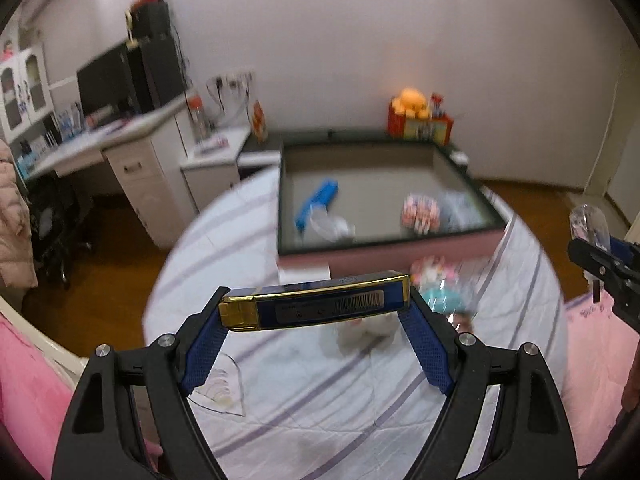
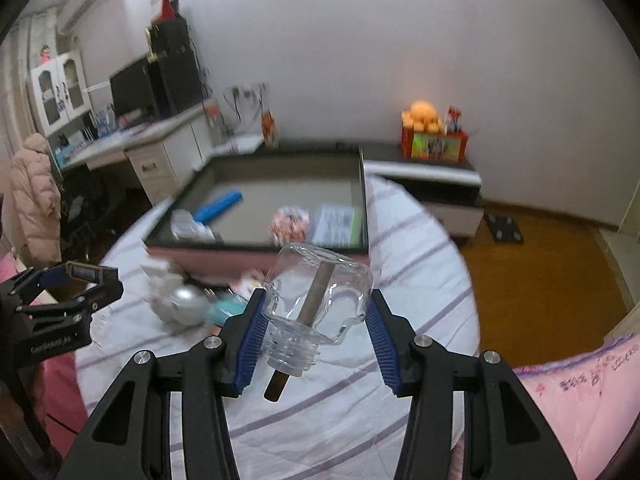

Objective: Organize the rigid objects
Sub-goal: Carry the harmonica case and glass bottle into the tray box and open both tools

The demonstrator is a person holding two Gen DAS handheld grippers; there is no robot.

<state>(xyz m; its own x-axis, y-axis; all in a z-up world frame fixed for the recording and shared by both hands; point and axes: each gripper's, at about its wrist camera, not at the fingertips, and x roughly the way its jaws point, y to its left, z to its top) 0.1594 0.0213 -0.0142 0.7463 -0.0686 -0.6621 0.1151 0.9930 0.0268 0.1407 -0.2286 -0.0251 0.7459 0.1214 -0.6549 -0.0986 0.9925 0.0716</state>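
My left gripper [image 1: 316,306] is shut on a flat blue and gold box [image 1: 320,306], held by its two ends above the striped bed sheet. My right gripper [image 2: 316,304] is shut on a clear glass bottle [image 2: 320,288] with a brown stick through its neck, mouth toward the camera. Ahead lies a shallow dark-rimmed tray [image 1: 288,200] [image 2: 362,204] with a pink outer wall. In it rest a blue bar [image 1: 316,204] [image 2: 218,206], a crumpled clear wrapper [image 1: 330,226], a patterned round pack [image 2: 290,222] and a printed packet [image 2: 334,222]. The right gripper also shows at the right edge of the left wrist view, with the bottle [image 1: 588,224].
Loose toys lie on the sheet before the tray: a white and silver figure [image 2: 176,300] and a teal item [image 1: 448,300]. A white desk with a monitor [image 1: 120,80] stands at the left, a low cabinet with a toy box [image 2: 434,140] behind. Pink bedding [image 2: 580,392] lies at the right.
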